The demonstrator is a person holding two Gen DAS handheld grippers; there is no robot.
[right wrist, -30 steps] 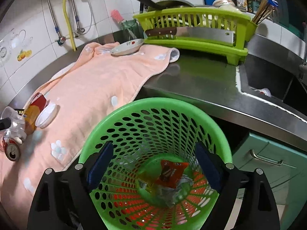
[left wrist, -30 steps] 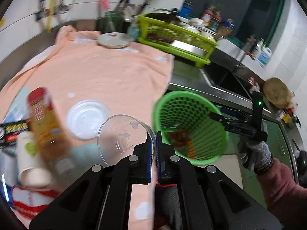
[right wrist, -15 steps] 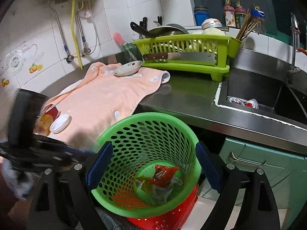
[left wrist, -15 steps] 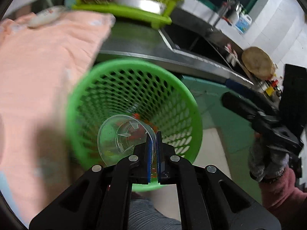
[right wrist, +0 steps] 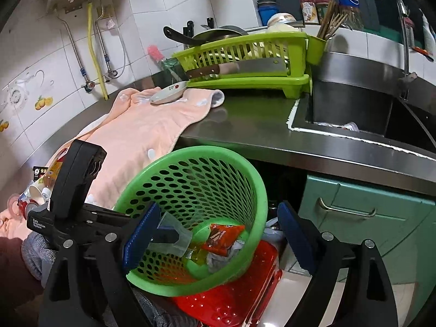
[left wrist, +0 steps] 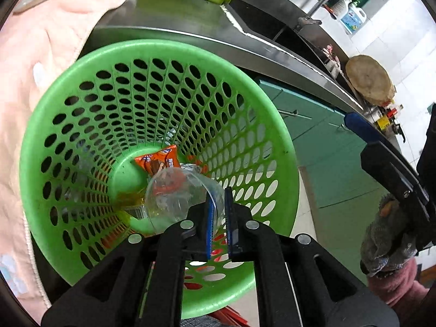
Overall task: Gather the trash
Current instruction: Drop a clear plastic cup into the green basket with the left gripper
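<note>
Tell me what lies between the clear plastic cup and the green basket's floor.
Only air, as the left wrist view shows: clear plastic cup hangs above an orange wrapper in the green basket.

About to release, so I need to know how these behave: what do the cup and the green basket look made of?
Cup: thin clear glossy plastic, probably; the wrapper shows through it. Green basket: moulded plastic, smooth slight sheen, walls perforated with oval holes.

Evenly and brightly lit by diffuse indoor light; soft shadows only. Pale glare streaks along the stainless steel counter [right wrist: 253, 125] behind the perforated green plastic basket [left wrist: 275, 141]. Sharp at centre around the basket, strongly bowed by fisheye toward black corners. Slight smear on the peach towel [left wrist: 35, 54] left of the basket.
</note>
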